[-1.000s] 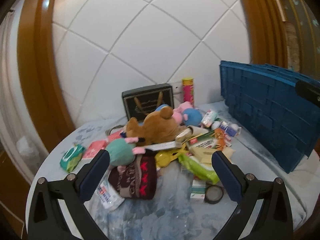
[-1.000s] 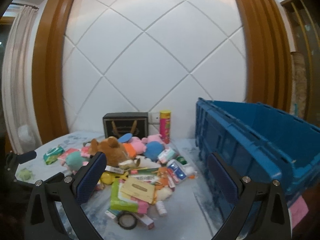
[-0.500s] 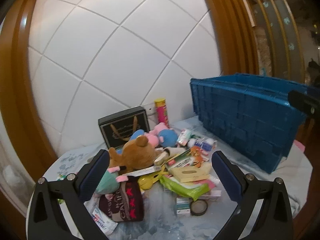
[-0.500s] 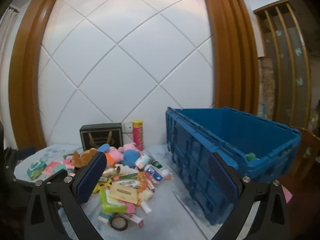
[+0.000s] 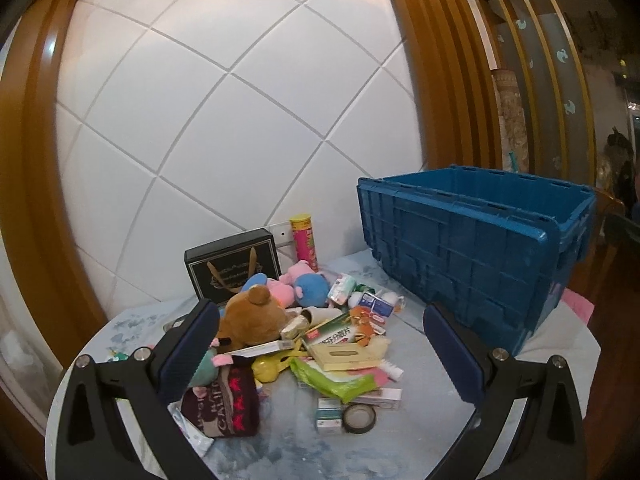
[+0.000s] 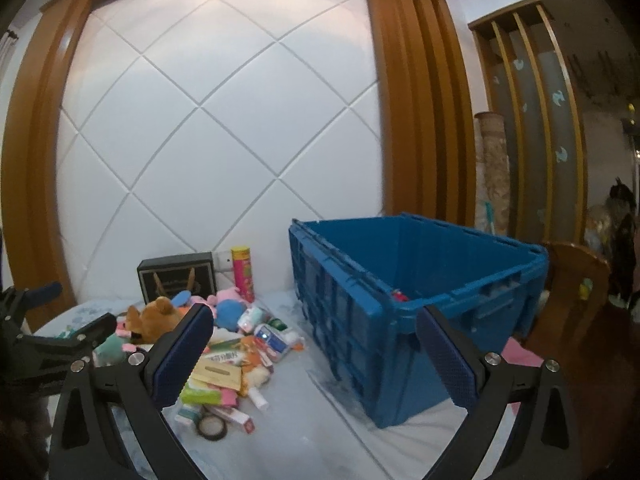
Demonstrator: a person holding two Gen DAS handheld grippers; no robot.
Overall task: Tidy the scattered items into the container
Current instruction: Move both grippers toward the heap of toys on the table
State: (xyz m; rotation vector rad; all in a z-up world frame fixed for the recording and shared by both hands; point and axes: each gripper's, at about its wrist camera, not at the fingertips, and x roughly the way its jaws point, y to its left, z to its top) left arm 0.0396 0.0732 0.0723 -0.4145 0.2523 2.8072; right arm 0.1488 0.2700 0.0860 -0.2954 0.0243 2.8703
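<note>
Left wrist view: the left hand-held gripper (image 5: 320, 352) is spread wide, nothing between its blue pads, held above the near edge of a round tabletop (image 5: 420, 432) with a pale blue-white cover. The scattered items lie in a heap at the centre and toward 9 o'clock. A brown plush bear (image 5: 250, 318) sits at the back of the heap, with a pink and blue plush toy (image 5: 300, 286) just beside it at 1 o'clock. Behind them stands a black gift box (image 5: 232, 266) against the white quilted wall, and a pink and yellow canister (image 5: 305, 242) stands upright to its right. A dark red knitted item (image 5: 224, 406) lies at 7 o'clock, partly behind the left pad. A green packet (image 5: 334, 380) and a tan flat box (image 5: 344, 356) lie in the middle, a tape roll (image 5: 359, 419) nearest the camera. The blue container (image 5: 472, 256) stands at 3 o'clock, well apart from the heap.

Right wrist view: the right hand-held gripper (image 6: 316, 356) is likewise wide and empty. The blue container (image 6: 360, 320) fills the right half, open at the top, with a small red thing (image 6: 398, 295) just visible inside near its front rim. The heap lies at 9 o'clock, the bear (image 6: 154, 318) and the canister (image 6: 243, 272) behind it, the tape roll (image 6: 212, 426) in front. The left hand-held gripper (image 6: 60, 324) shows at the far left edge.
</note>
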